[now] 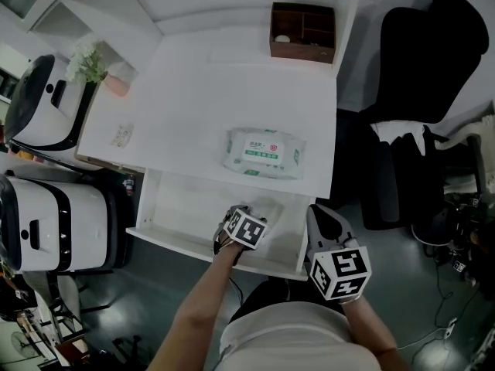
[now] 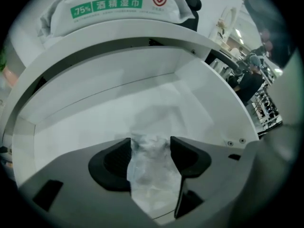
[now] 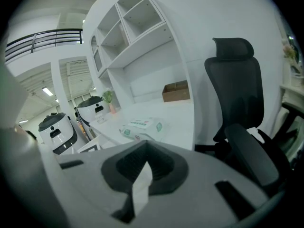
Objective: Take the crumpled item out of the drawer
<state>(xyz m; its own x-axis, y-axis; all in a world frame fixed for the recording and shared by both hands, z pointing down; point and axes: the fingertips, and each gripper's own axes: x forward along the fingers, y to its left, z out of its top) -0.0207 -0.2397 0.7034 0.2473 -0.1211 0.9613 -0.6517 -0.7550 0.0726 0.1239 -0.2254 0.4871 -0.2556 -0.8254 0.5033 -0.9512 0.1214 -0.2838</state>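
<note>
The crumpled item (image 2: pixel 149 167), a wad of thin, clear-looking film, lies on the floor of the open drawer (image 1: pixel 174 203), towards its front right part. The left gripper (image 2: pixel 151 148) points steeply down into the drawer with its jaws apart, one on each side of the wad. The film's edges meet both pads (image 2: pixel 118 158), but no firm squeeze is evident.

The right gripper (image 3: pixel 144 148) is held off the drawer's right front corner, jaws together and nothing in them. It plays no part here.

A pack of wipes (image 1: pixel 264 153) sits on the desk (image 1: pixel 201 91) just above the drawer opening.

Risks noted:
- The wad is light and springy. A shallow or loose close may catch only a fold, and it could slip free on the lift.
- Jaw tips pressed hard onto the drawer floor may push the wad aside.
- A lift tilted backwards could strike the desk edge overhead.
</note>
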